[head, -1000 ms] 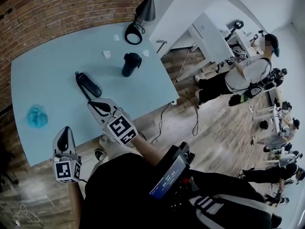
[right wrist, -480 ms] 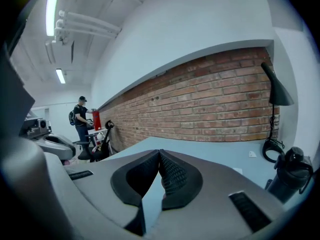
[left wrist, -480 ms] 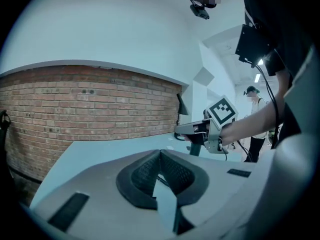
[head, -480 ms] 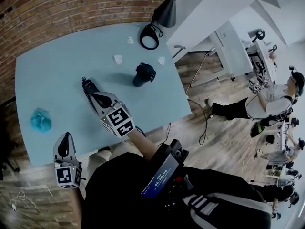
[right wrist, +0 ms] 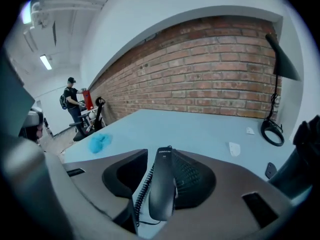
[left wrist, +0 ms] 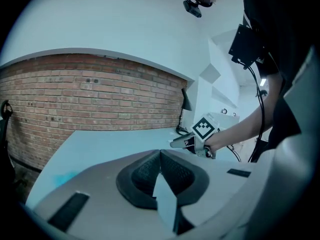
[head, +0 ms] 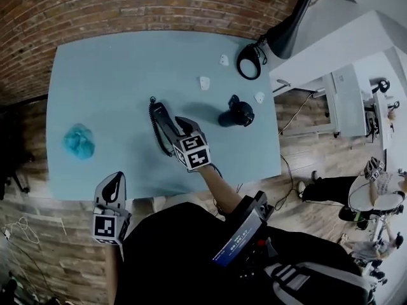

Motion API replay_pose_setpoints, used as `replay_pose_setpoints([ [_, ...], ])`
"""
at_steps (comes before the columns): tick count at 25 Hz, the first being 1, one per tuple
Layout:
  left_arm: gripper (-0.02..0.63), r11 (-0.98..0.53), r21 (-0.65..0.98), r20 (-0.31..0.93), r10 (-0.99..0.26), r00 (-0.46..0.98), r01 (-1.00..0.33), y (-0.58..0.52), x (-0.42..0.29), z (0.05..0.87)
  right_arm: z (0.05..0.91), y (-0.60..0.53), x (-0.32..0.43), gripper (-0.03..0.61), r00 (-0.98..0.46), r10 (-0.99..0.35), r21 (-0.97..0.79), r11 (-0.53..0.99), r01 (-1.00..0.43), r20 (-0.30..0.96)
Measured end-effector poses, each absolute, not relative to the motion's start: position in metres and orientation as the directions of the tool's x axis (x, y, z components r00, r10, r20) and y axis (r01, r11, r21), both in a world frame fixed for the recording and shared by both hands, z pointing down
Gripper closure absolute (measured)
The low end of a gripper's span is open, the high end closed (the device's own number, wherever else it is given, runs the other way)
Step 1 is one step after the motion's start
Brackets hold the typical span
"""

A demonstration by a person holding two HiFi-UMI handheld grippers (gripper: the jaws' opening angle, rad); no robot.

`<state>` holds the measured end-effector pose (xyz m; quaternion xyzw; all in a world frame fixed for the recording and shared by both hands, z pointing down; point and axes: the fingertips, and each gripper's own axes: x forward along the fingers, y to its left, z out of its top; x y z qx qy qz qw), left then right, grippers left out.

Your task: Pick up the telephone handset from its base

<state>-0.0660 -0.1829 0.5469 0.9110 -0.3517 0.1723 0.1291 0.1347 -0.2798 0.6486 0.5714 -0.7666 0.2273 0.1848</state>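
Observation:
A black telephone handset (head: 162, 118) with a coiled cord (head: 152, 110) lies near the middle of the light blue table (head: 102, 81). I cannot make out its base under it. My right gripper (head: 180, 127) has reached it. In the right gripper view the handset (right wrist: 162, 189) lies lengthwise between the jaws, which are opening. It sits close to the right pad (right wrist: 195, 176), with the cord showing in the gap at the left. My left gripper (head: 114, 182) hangs at the table's front edge, its pads (left wrist: 142, 171) meeting at the tips with nothing between them.
A black cup (head: 236, 114) stands right of the phone. A black desk lamp (head: 289, 30) and a cable ring (head: 249, 61) sit at the far right corner. Small white pieces (head: 204, 82) lie near them and a blue cloth (head: 79, 140) at the left. A brick wall (head: 127, 5) runs behind.
My right gripper has moved forward and down from the table's front edge onto the handset, and its jaws have parted. The left gripper has sunk a little. The head view has swung.

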Motion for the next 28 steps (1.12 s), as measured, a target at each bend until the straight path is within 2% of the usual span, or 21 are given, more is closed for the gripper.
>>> replay_pose_setpoints([
  [3,0.597,-0.695,0.106,0.401,-0.624,0.670,-0.711,-0.193,-0.080,0.548,0.683,-0.291,0.129,0.385,-0.272,-0.742,-0.123,0.251,-0.960,0.612],
  [6,0.597,-0.671,0.103,0.410,-0.644,0.646,-0.735,-0.197,-0.092,0.547,0.713,-0.299,0.124,0.358,-0.260,-0.694,-0.098,0.264,-0.959,0.671],
  [14,0.595,-0.641,0.137,0.450,-0.639,0.624,-0.755,-0.195,-0.102,0.560,0.750,-0.312,0.115,0.350,-0.240,-0.624,-0.086,0.266,-0.960,0.743],
  [28,0.595,-0.622,0.156,0.439,-0.652,0.618,-0.767,-0.211,-0.106,0.564,0.761,-0.319,0.112,0.334,-0.162,-0.579,-0.025,0.238,-0.971,0.799],
])
